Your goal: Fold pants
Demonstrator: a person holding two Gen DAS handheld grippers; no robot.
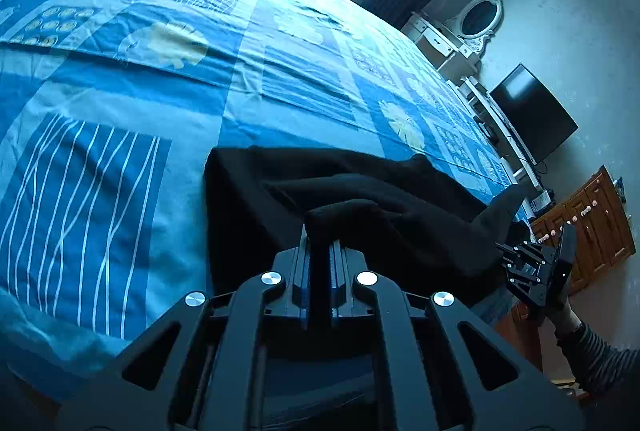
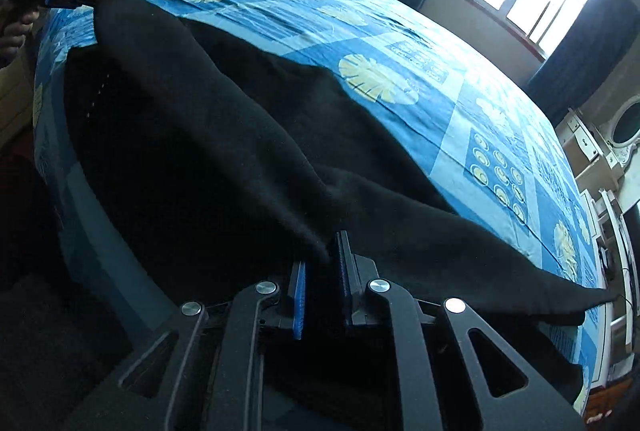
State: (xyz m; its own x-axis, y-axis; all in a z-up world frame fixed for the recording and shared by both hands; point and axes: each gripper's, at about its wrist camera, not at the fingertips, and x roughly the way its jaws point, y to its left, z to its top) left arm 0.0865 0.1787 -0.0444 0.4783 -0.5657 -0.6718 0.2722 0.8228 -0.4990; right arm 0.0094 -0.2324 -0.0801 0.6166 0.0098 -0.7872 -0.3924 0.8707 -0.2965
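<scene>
1. You hold the black, soft knit pants [image 2: 224, 135] stretched between both tools over the bed with the blue patchwork-print cover [image 1: 120, 79]; most of the cloth lies on the cover near its front edge, and one end trails toward the far right corner.
2. Your left gripper [image 1: 320, 251] is clenched on a raised ridge of the dark cloth, its blue-padded fingers [image 1: 303, 283] pressed against the fabric from both sides.
3. Your right gripper [image 2: 324, 263] also pinches a gathered fold, which runs taut from its jaws up to the other tool at the far left.
4. This looks like the lengthwise fold in progress, one edge lifted off the cover and not yet laid down.
5. Your next move likely calls for carrying both pinched points together across the flat layer, keeping the lifted edge tight so that it lands lined up and unwrinkled.
</scene>
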